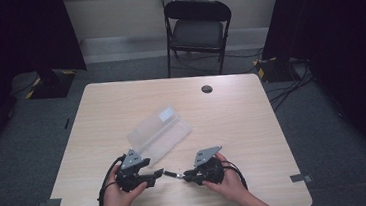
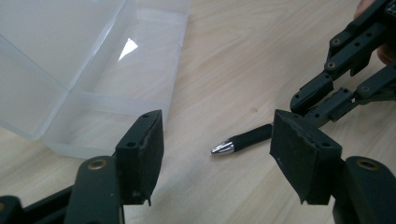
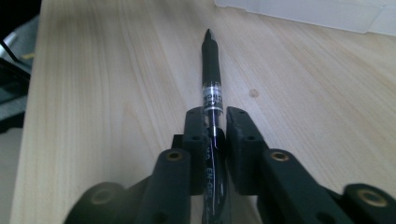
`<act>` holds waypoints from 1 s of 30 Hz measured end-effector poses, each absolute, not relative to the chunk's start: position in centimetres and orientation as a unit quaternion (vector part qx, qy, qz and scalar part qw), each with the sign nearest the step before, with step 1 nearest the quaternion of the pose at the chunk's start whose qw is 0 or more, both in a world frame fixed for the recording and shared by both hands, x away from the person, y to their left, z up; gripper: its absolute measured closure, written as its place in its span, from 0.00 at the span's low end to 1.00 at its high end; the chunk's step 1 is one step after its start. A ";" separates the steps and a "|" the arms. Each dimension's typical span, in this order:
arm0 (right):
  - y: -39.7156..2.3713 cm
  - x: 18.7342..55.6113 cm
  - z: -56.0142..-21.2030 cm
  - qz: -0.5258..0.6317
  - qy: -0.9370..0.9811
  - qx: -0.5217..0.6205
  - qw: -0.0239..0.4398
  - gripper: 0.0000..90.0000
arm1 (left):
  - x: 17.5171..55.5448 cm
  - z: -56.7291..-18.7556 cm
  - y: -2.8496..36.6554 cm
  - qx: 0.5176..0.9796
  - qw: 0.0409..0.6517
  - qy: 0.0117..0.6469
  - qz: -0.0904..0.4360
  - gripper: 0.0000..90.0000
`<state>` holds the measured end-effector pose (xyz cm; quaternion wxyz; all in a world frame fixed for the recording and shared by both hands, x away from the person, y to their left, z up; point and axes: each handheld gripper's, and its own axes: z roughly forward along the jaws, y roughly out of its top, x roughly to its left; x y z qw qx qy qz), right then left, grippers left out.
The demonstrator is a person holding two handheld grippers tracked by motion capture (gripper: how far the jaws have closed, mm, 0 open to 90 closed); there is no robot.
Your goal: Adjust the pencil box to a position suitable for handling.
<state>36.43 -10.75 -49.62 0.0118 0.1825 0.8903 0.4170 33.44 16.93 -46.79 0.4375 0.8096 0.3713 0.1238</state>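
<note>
The pen's [image 3: 211,79] rear end is hidden between the right gripper's [image 3: 215,135] fingers [image 3: 194,140]. In the left gripper view, the clear plastic box [image 2: 70,70] beyond the left finger [image 2: 142,154] is cut off by the top and left edges.

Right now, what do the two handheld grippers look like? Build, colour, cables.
Both the left gripper and right gripper are black linkage frames with brass-coloured pivot pins and two flat black padded fingers. Each carries a grey three-cornered plate on top. A black cable loops from the left gripper's rear. The forearms show no sleeves.

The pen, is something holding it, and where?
Yes. The right gripper pinches the pen around its back half, tip sticking out in front. The left gripper is open, holding nothing.
</note>
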 end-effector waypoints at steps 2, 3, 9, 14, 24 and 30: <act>-10.8 36.5 -49.6 0.423 0.886 0.192 0.012 0.69 | 33.4 -47.0 16.8 0.811 0.438 0.368 0.119 0.37; -10.9 36.6 -49.5 0.427 0.883 0.193 0.007 0.68 | 33.4 -47.1 16.7 0.813 0.441 0.363 0.116 0.37; -12.6 36.7 -48.4 0.437 0.877 0.199 0.009 0.49 | 33.4 -47.5 16.0 0.824 0.436 0.344 0.114 0.35; -15.9 37.1 -48.0 0.424 0.874 0.230 0.046 0.33 | 33.6 -47.7 15.5 0.827 0.440 0.330 0.112 0.35; -22.4 38.7 -49.6 0.387 0.863 0.311 0.098 0.19 | 34.1 -48.0 14.7 0.839 0.439 0.303 0.105 0.33; -22.3 38.6 -50.0 0.382 0.867 0.292 0.130 0.16 | 34.1 -48.5 14.3 0.849 0.428 0.292 0.101 0.33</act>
